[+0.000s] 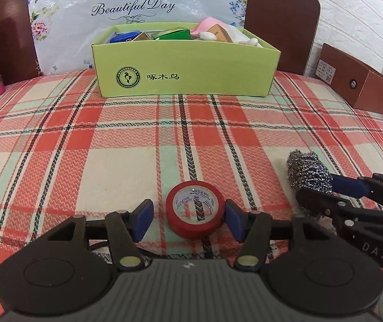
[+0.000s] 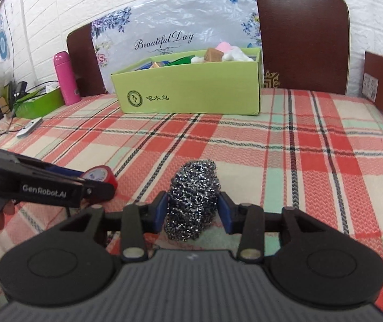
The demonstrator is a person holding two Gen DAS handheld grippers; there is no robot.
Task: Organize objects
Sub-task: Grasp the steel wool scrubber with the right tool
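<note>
Two claws are down over the plaid tablecloth [image 1: 84, 139], each with one thing between its blue pads. My left gripper [image 1: 190, 218] stands partly open around the roll of red tape [image 1: 194, 212], which lies flat on the cloth. The right-hand pad [image 1: 234, 221] sits just against the roll's side, while the left-hand pad [image 1: 143, 221] stands clear of it with cloth showing between, so I read the tape as straddled, not clamped.

My right gripper [image 2: 192, 212] brackets the steel wool scourer [image 2: 192, 201], which rests on the cloth. Both pads lie close along its flanks; the left pad [image 2: 159, 214] looks to be touching the wire, but I cannot tell whether the pads squeeze it or only brush it.

From the left wrist view the right claw [image 1: 323, 187] comes in from the side with the scourer at its tip, near the tape but apart from it.

At the far edge sits the green cardboard box [image 1: 186, 69], open-topped and already holding several small packets.
</note>
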